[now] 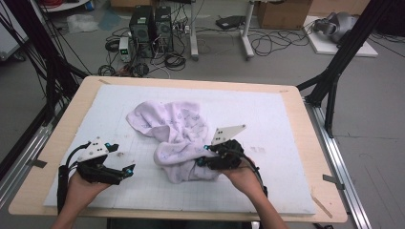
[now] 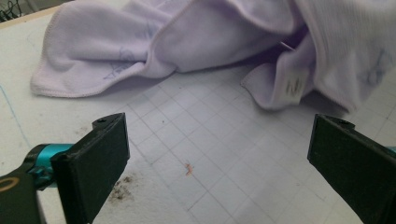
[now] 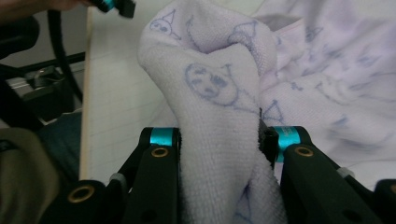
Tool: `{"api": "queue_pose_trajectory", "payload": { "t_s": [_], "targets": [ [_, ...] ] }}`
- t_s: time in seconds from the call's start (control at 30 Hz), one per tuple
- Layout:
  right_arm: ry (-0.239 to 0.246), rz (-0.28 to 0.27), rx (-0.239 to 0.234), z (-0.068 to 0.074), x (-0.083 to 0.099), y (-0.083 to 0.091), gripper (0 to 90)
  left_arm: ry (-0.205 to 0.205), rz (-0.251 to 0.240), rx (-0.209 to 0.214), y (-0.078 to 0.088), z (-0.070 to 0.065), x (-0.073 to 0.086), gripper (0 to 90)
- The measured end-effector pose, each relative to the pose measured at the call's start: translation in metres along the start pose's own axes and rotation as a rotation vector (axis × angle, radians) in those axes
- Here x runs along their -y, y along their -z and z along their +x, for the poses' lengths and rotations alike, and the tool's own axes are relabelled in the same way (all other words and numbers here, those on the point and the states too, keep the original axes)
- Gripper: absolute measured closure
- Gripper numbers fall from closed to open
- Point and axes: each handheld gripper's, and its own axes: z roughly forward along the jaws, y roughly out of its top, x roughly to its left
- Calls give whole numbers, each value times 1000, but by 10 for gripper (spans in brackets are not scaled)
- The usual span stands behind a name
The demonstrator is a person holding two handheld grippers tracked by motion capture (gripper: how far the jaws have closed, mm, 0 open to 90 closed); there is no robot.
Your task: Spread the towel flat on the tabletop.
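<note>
1. Right gripper (image 1: 206, 160), held in the person's right hand (image 1: 246, 177), is clamped on a thick fold of a pale lilac towel (image 1: 179, 131); in the right gripper view the bunched cloth (image 3: 219, 121) fills the gap between the two black jaws, and both press against it.
2. Left gripper (image 1: 128, 171), held in the left hand (image 1: 81, 187), has its jaws spread wide with nothing between them. It sits near the table's front left, apart from the towel.
3. The towel lies crumpled in the middle of a white gridded mat (image 1: 267, 129) on a wooden table (image 1: 305, 119). It is printed with faint blue cartoon faces.
4. In the left gripper view, a towel corner with a small white label (image 2: 294, 86) rests on the mat (image 2: 196, 140) just ahead of the open jaws.
</note>
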Motion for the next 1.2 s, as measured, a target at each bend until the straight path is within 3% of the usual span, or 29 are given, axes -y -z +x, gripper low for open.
{"api": "queue_pose_trajectory", "payload": {
  "t_s": [0.17,0.23,0.33,0.43,0.5,0.6,0.67,0.7,0.8,0.93,1.07,1.13,1.17,1.2],
  "targets": [
    [-26,40,-48,10,17,-21,634,3,-4,23,-4,-2,-2,79],
    [-21,32,-51,12,16,-20,494,1,-3,33,-6,-3,-4,89],
    [-32,5,-77,14,10,-9,355,2,-9,47,-8,-4,-8,104],
    [-16,-49,-74,16,4,11,313,-7,-17,63,-10,-6,-14,119],
    [-9,-77,-49,13,1,25,308,-14,-24,79,-13,-9,-19,136],
    [1,-116,12,1,1,40,336,-29,-36,103,-18,-12,-29,171],
    [27,-82,94,-8,7,39,339,-39,-41,123,-24,-14,-35,210],
    [27,-56,104,-12,12,35,339,-38,-43,136,-27,-16,-38,221],
    [3,16,79,-19,30,17,341,-53,-27,169,-41,-20,-43,245],
    [-27,52,24,-18,47,-1,393,-61,25,227,-66,-27,-44,289],
    [-16,85,-2,-12,59,-12,513,-83,84,272,-89,-37,-44,337],
    [-17,76,-13,-10,64,-14,608,-107,115,297,-97,-42,-42,397],
    [-23,73,-28,-7,67,-15,693,-123,134,313,-101,-45,-42,521],
    [-23,73,-28,-7,67,-15,693,-134,156,324,-104,-47,-40,521]
  ]
}}
